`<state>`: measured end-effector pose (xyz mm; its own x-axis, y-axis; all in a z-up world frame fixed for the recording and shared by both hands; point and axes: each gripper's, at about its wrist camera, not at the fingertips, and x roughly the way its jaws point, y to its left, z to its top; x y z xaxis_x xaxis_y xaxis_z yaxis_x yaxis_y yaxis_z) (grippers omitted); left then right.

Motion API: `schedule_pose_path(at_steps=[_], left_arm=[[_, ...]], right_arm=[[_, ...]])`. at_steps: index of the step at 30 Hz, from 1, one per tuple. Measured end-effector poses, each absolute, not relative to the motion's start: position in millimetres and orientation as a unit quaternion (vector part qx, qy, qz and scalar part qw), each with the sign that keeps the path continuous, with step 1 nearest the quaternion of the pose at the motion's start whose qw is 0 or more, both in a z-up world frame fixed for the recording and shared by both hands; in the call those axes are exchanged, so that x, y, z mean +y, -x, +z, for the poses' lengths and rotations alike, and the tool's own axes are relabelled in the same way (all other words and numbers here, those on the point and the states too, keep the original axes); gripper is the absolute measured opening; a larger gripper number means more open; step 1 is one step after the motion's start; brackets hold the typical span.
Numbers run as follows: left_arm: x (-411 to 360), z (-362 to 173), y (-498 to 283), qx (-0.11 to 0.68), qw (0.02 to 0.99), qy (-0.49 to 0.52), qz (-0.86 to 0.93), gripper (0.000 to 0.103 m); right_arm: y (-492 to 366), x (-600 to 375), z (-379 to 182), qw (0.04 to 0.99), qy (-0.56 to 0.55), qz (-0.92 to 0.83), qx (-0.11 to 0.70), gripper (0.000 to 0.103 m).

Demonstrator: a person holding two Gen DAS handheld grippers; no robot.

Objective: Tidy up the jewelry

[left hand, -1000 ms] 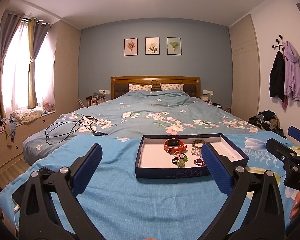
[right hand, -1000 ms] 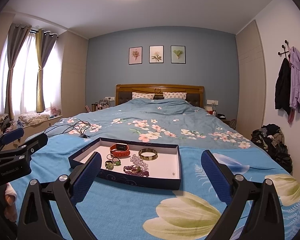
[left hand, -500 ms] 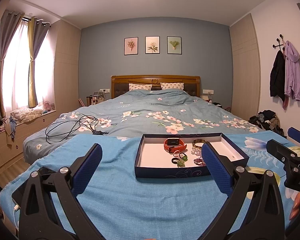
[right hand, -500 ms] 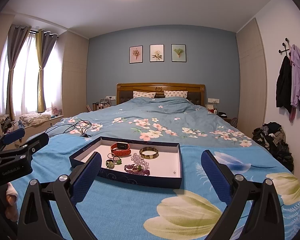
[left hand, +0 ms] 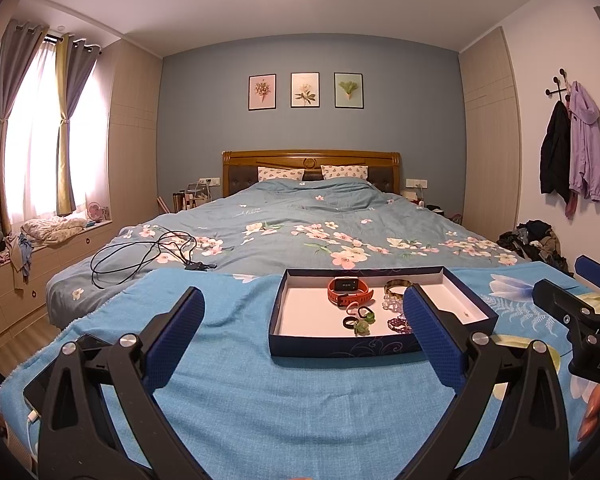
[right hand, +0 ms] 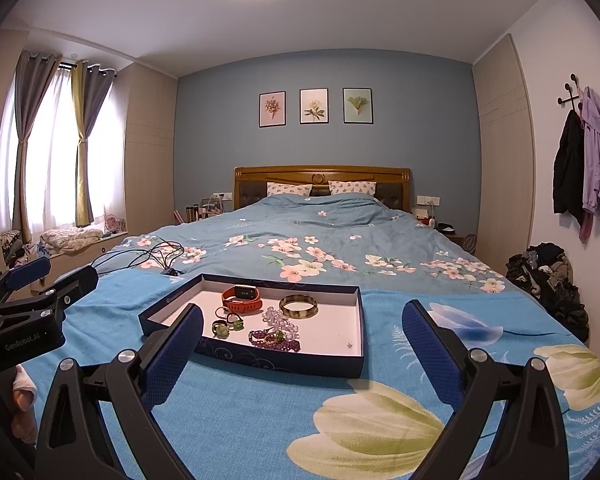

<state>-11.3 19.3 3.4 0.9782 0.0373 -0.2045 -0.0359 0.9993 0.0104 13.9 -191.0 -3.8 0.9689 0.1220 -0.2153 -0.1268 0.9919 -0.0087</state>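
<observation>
Blue blanket (right hand: 260, 412) across the foot of the bed (right hand: 340, 248), and on it sits the tray (right hand: 256, 358), a shallow dark-walled box with a white floor. Jewelry is all inside it: orange watch (right hand: 242, 300) toward the far edge, bangle (right hand: 298, 305) just beside it on the right, clear beads (right hand: 278, 320) in the middle, purple beads (right hand: 274, 342) against the near wall, green rings (right hand: 226, 326) at the near-left part. Left gripper (left hand: 302, 334) hangs above the blanket short of the tray's near-left corner, fingers spread wide, nothing between them. Right gripper (right hand: 302, 344) sits off the tray's near-right corner, equally wide apart and empty; its left pad (right hand: 174, 360) overlaps the tray's near-left wall in its own view. From the left wrist view the tray (left hand: 340, 350) shows the watch (left hand: 348, 290) at the far side. Black cable (left hand: 140, 256) lies coiled on the duvet beyond the blanket's far-left edge
</observation>
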Motion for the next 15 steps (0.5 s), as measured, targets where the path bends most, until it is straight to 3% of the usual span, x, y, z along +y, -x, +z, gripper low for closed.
schedule_pose_path(at_steps=[15], left_arm=[[19.1, 3.4, 10.3, 0.103, 0.994, -0.004, 0.018, 0.098]], right_arm=[[-14.0, -191.3, -3.9, 0.992, 0.011, 0.063, 0.108, 0.096]])
